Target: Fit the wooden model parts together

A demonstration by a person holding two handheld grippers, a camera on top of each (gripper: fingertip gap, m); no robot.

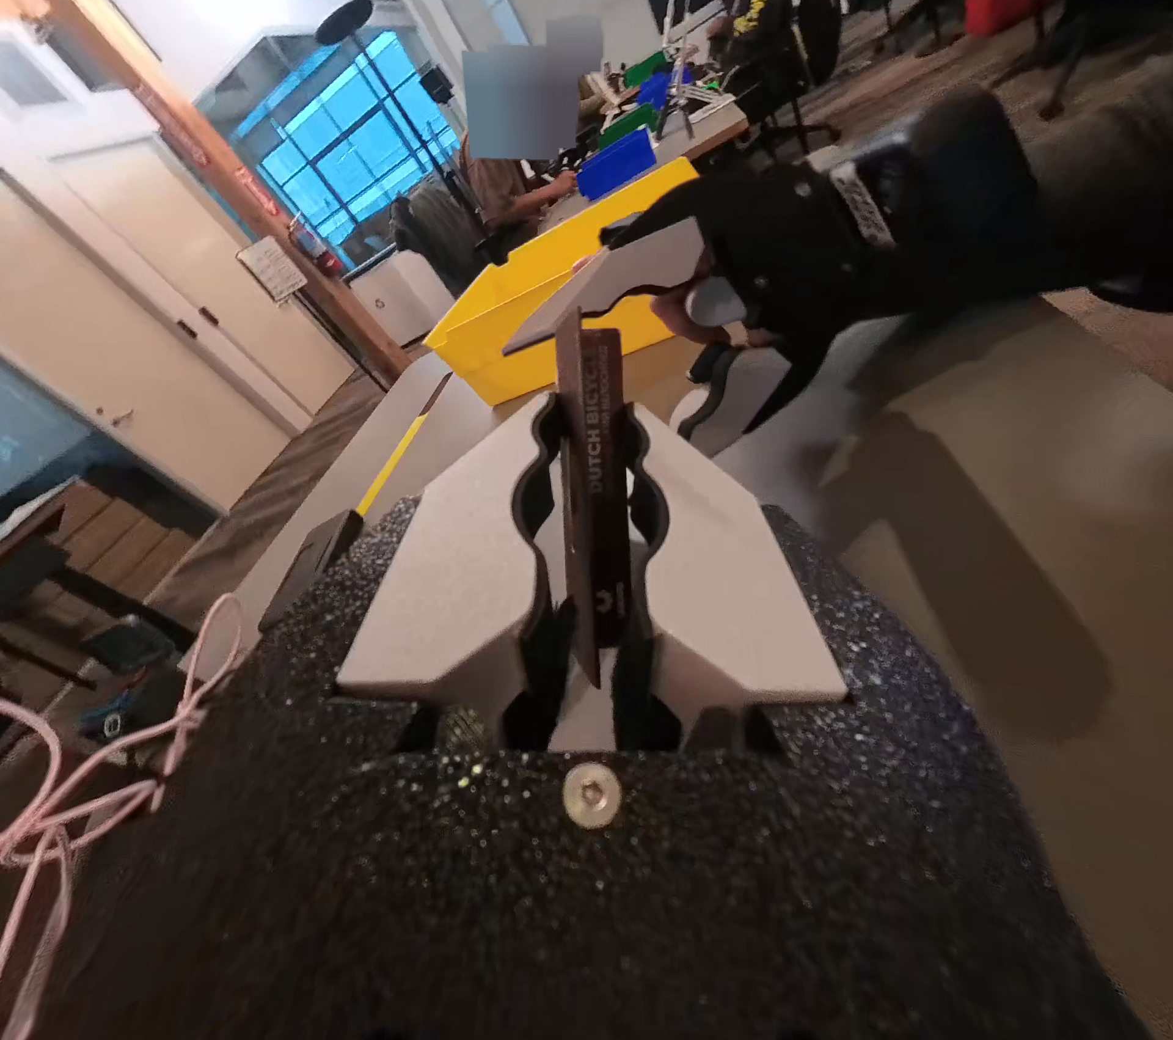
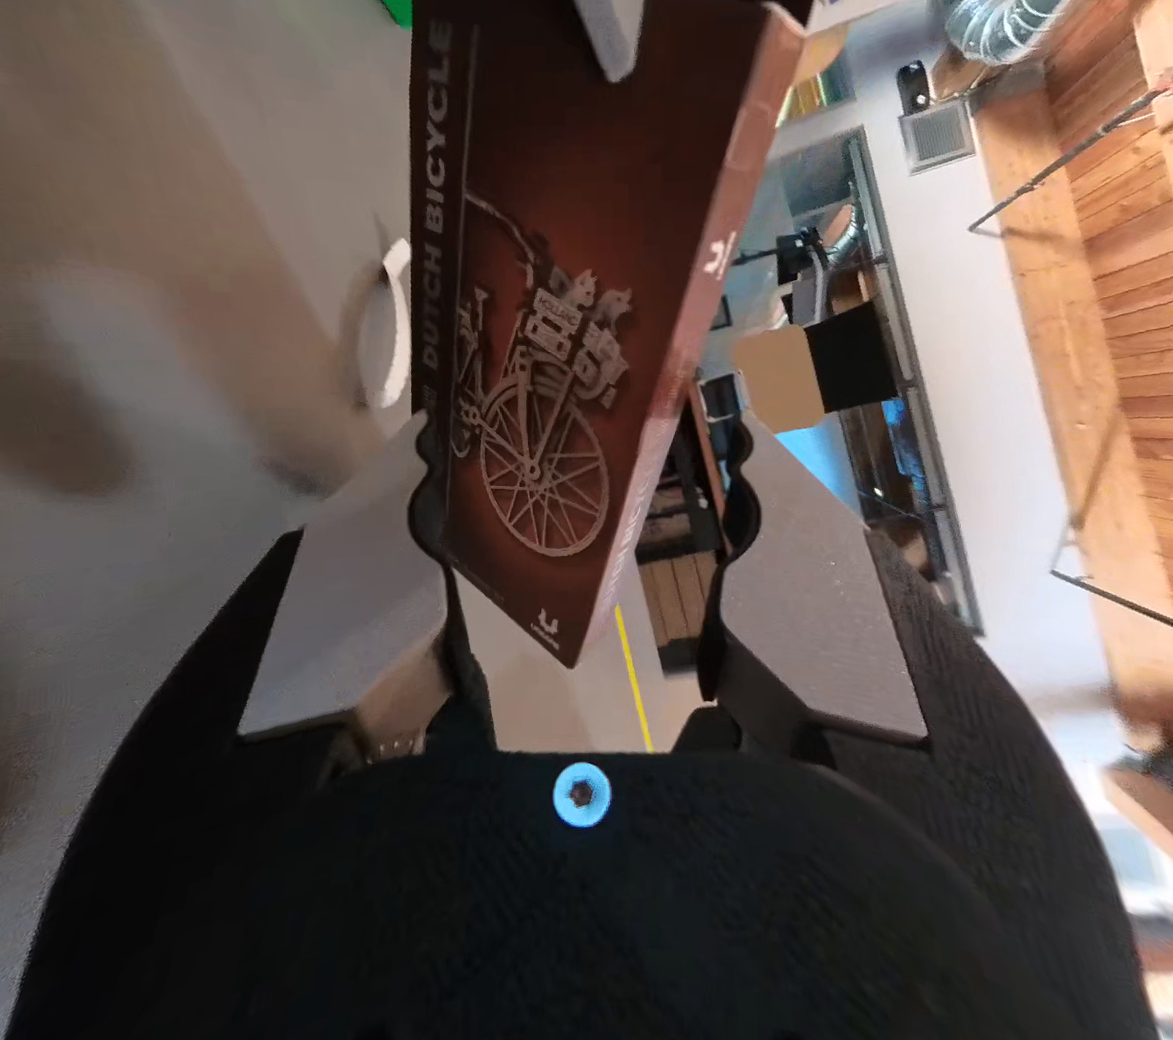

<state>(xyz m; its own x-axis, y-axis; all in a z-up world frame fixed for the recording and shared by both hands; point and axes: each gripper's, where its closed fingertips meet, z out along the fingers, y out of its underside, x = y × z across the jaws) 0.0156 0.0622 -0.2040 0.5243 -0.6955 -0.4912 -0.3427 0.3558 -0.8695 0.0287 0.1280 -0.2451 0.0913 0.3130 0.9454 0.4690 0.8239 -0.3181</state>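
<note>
Left gripper (image 1: 587, 508) pinches the brown box (image 1: 593, 501) edge-on; at two o'clock, right gripper (image 1: 635, 273) spreads around the box's top.

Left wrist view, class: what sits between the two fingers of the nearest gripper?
A thin brown box stands edge-on between them, clamped by the left gripper. The right wrist view shows its bicycle picture, with the right gripper open around its lower end.
</note>
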